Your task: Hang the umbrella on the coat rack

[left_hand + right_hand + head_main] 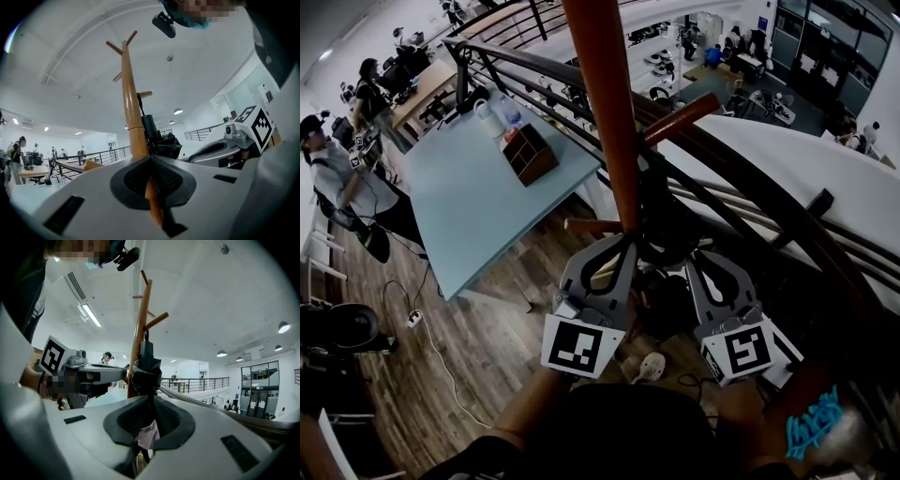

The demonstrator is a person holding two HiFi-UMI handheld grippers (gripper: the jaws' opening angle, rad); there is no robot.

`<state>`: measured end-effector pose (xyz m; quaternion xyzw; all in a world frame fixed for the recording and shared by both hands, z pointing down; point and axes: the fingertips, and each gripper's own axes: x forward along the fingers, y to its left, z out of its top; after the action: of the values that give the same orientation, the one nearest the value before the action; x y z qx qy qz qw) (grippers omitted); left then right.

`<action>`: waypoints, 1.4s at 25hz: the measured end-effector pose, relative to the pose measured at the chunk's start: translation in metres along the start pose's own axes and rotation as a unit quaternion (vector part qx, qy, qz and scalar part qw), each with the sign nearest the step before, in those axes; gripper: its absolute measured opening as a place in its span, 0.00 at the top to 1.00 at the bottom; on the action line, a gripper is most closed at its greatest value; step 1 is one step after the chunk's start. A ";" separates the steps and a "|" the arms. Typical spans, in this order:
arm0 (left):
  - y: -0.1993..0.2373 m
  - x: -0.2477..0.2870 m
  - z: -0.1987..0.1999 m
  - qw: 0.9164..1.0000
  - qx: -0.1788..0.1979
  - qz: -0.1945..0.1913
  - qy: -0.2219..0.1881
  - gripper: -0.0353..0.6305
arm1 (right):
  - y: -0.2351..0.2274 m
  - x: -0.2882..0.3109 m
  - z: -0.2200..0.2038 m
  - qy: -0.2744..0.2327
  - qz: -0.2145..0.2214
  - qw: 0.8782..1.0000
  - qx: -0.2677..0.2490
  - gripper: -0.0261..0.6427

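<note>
1. Left gripper (150, 160) is clamped tight on the coat rack (129, 93) pole, down low.
2. Right gripper (149, 401) sits just beside it, pinching the black umbrella (146, 364). The umbrella hugs the pole, its cord running up to a side peg (157, 320).
3. Railing (750, 192) curves close behind the rack, so it's tight there.
4. Table (469, 202) edge stands off to the left, with open wood floor (487, 337) between.

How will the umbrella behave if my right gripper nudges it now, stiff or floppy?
Probably floppy: the umbrella shows loose black folds bunched in the shut jaws of the right gripper. It seems to hang by a thin loop from a peg of the coat rack, so a nudge would likely swing it.
</note>
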<state>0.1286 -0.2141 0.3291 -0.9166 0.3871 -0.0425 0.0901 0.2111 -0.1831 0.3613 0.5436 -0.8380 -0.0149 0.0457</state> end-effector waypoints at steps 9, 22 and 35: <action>-0.014 -0.004 -0.001 1.000 0.008 -0.022 -0.001 0.93 | 0.011 -0.014 0.004 -0.021 0.001 1.000 0.018 0.92; -0.008 -0.025 -0.001 0.994 0.014 -0.107 -0.018 0.93 | 0.044 -0.024 0.013 -0.032 -0.078 0.996 0.028 0.92; 0.037 -0.099 0.005 0.972 0.018 -0.221 -0.076 0.93 | 0.139 -0.016 0.039 -0.029 -0.223 0.974 -0.010 0.92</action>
<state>0.0345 -0.1679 0.3160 -0.9782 0.1667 0.0015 0.1237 0.0874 -0.1122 0.3316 0.7158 -0.6963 -0.0484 0.0222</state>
